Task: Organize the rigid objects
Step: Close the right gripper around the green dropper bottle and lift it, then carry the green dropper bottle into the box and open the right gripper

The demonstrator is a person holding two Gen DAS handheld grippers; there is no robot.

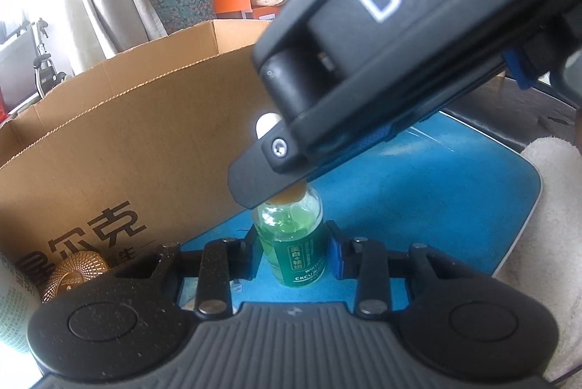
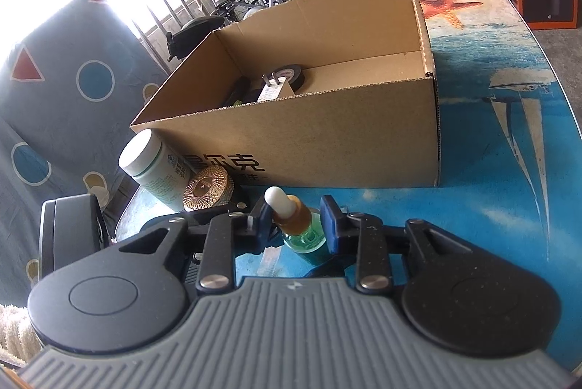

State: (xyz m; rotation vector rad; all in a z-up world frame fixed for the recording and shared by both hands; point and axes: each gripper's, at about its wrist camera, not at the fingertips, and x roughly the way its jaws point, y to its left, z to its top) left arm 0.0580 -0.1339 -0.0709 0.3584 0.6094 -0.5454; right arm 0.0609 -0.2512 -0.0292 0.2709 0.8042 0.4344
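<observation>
A small glass dropper bottle (image 1: 291, 229) of green liquid stands upright on the blue table, with a green label, an amber collar and a white rubber bulb (image 2: 278, 200). My left gripper (image 1: 294, 254) is shut on the bottle's body, a pad on each side. My right gripper (image 2: 300, 221) comes in from above and straddles the collar. A small gap shows on each side, so it is open. In the left wrist view one right finger (image 1: 254, 185) covers the cap.
An open cardboard box (image 2: 327, 141) stands just behind the bottle, holding a black tape roll and a white plug (image 2: 272, 87). A white jar (image 2: 152, 167) and a gold ribbed lid (image 2: 207, 189) lie by its left front corner. A pale towel (image 1: 545, 207) borders the table (image 2: 491, 134).
</observation>
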